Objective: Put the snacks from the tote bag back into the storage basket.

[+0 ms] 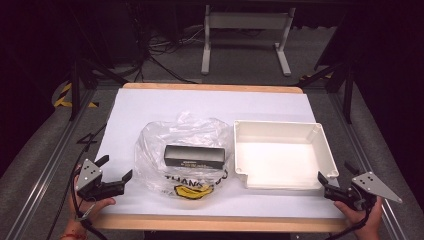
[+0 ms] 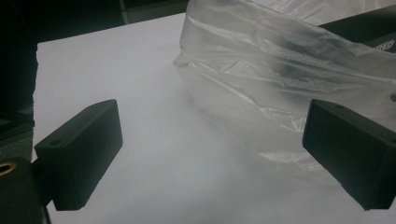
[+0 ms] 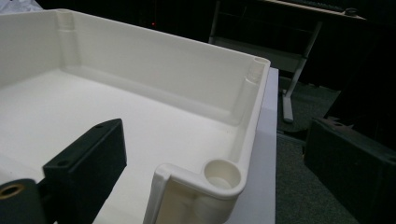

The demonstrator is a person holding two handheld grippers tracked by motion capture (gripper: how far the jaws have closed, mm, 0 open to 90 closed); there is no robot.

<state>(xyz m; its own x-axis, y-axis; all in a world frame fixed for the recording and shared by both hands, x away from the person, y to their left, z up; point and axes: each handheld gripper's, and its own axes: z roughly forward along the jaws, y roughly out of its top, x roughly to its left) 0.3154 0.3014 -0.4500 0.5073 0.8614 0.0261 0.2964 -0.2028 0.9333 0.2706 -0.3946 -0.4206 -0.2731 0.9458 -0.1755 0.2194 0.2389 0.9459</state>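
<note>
A clear plastic bag (image 1: pixel 182 145) with yellow print lies mid-table, and a black box (image 1: pixel 194 156) lies inside it. To its right stands an empty white tray (image 1: pixel 276 123). My left gripper (image 1: pixel 117 167) rests at the front left of the table, open, just left of the bag. In the left gripper view its jaws (image 2: pixel 215 158) stand wide apart with only white paper between them; the bag (image 2: pixel 280 70) and a corner of the box (image 2: pixel 369 25) lie ahead. My right gripper (image 1: pixel 333 170) is open at the tray's near right corner. In the right gripper view that corner of the tray (image 3: pixel 154 60) sits between the jaws (image 3: pixel 215 163), untouched.
White paper (image 1: pixel 150 105) covers the wooden tabletop. Beyond the far edge are a white table frame (image 1: pixel 245 30), cables on the floor and dark stands. Metal rails run along both sides of the table.
</note>
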